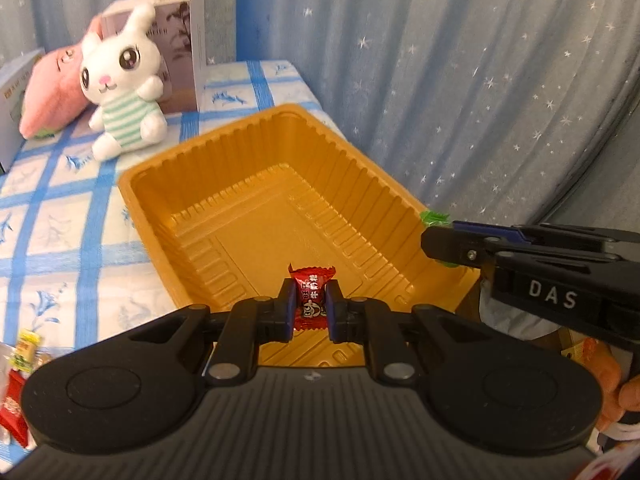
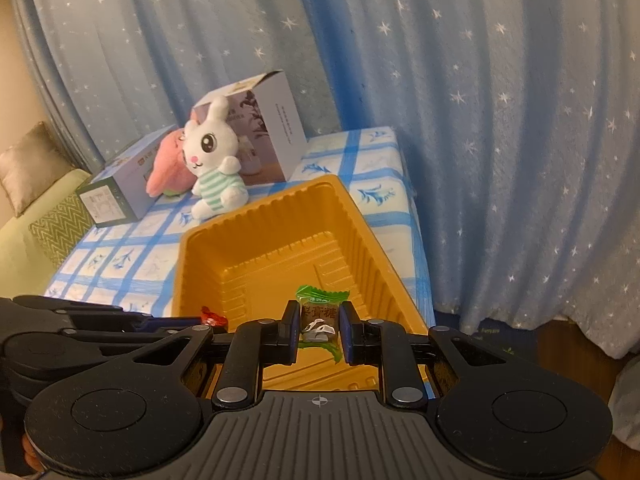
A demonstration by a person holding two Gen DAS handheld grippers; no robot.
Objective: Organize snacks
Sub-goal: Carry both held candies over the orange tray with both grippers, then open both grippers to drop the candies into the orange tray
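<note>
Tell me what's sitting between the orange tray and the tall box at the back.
The white plush rabbit sits on the checked cloth between the orange tray and the tall box, leaning against the box; the right wrist view shows it best.

One orange tray (image 1: 152,216), two plush toys (image 1: 120,80), two held candies (image 1: 313,300) (red, green), three boxes (image 2: 272,128).

Right tool (image 2: 319,326) pinches a green-wrapped candy (image 2: 320,312) between its blue pads, above the near end of the orange tray (image 2: 256,240). Tray interior shows bare ribbed plastic. Left tool (image 2: 208,320) enters from the left edge with a red candy (image 2: 212,316) at its tip, by the tray's near left rim. The tray sits on a desk under a blue-checked cloth (image 2: 120,264). Behind the tray: a white plush rabbit (image 2: 214,160), a pink plush (image 2: 170,164), two boxes (image 2: 264,124). Starred blue curtain (image 2: 480,120) behind.
</note>
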